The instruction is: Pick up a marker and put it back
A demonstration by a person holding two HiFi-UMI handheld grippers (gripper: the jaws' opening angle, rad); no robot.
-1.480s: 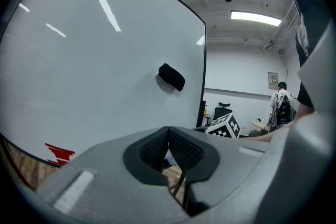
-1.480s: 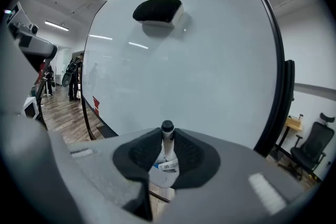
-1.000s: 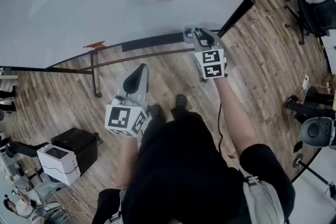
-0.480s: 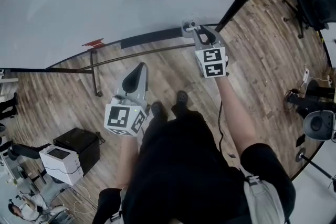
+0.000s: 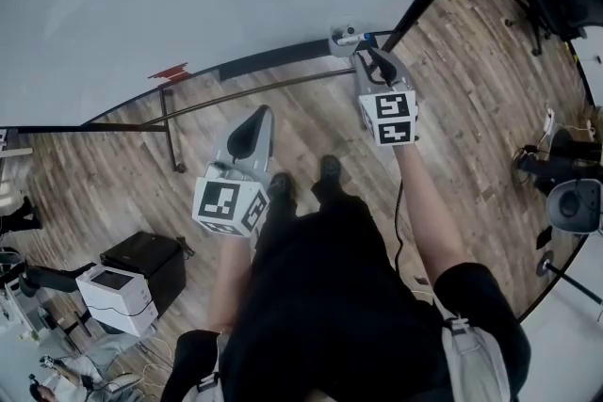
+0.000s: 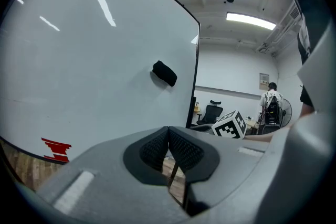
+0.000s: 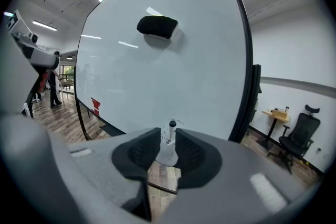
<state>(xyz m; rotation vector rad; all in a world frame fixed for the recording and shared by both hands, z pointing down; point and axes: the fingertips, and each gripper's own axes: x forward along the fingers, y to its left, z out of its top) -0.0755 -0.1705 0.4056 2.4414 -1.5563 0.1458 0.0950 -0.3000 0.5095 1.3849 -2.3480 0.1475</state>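
Marker (image 7: 167, 150) before whiteboard (image 7: 157, 76), eraser (image 7: 156, 25) above

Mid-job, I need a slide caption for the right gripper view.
Right claw grips a white marker before the whiteboard, black eraser stuck above.

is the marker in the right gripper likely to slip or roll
The marker looks stiff, slim and probably light. Its smooth round barrel may swivel or slip: the right gripper, whose jaws have just been closing, pinches it on a short stretch only. Laid on the whiteboard ledge, it would likely roll.
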